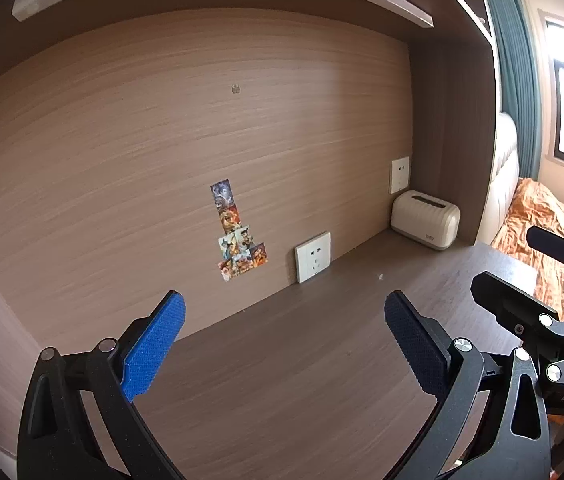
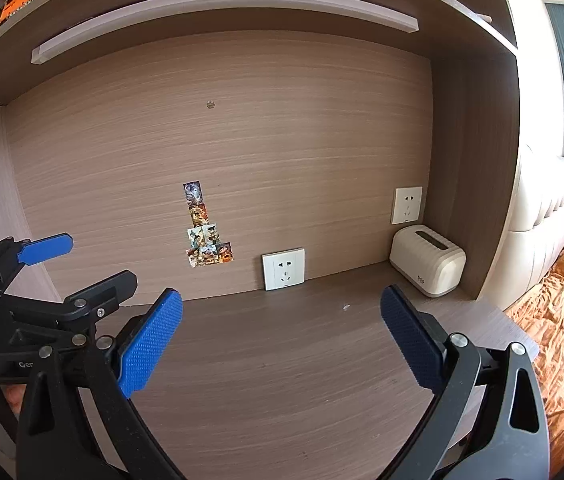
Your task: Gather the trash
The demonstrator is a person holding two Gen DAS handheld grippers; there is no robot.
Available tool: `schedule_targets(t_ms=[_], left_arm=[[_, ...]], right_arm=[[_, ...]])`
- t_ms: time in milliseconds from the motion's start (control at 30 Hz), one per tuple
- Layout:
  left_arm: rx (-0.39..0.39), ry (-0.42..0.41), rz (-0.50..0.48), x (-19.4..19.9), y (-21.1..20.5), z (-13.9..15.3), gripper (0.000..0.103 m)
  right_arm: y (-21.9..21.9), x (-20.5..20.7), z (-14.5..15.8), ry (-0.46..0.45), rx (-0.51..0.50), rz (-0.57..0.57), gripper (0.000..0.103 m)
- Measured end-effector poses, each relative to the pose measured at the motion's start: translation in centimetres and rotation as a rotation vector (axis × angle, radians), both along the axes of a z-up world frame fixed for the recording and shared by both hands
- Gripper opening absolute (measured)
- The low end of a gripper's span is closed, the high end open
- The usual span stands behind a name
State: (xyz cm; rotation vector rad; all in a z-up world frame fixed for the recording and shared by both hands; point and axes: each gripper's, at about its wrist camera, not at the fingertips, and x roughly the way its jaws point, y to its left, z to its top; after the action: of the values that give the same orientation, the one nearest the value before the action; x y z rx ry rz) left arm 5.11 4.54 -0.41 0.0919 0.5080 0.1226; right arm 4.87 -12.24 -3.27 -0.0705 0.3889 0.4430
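Observation:
A tiny white scrap (image 1: 380, 276) lies on the dark wooden desk (image 1: 282, 368) near the back; it also shows in the right wrist view (image 2: 346, 307). A cream desktop bin (image 1: 425, 219) with a slot lid stands in the back right corner, and shows in the right wrist view (image 2: 427, 259). My left gripper (image 1: 284, 344) is open and empty above the desk, well short of the scrap. My right gripper (image 2: 279, 340) is open and empty, beside the left one. Each gripper shows at the edge of the other's view.
A wood back panel carries stickers (image 1: 237, 236) and two wall sockets (image 1: 313, 257) (image 1: 400, 175). A shelf with a light bar (image 2: 241, 8) hangs overhead. A bed with an orange cover (image 1: 554, 236) lies to the right, past the desk's side panel.

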Motion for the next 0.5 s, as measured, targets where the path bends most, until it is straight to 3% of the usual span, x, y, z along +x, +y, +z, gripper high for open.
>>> schedule_targets(t_ms=[500], left_arm=[[0.021, -0.003, 0.001, -0.02, -0.44, 0.00, 0.098]], right_arm=[[-0.48, -0.16, -0.31, 0.014, 0.021, -0.010, 0.099]])
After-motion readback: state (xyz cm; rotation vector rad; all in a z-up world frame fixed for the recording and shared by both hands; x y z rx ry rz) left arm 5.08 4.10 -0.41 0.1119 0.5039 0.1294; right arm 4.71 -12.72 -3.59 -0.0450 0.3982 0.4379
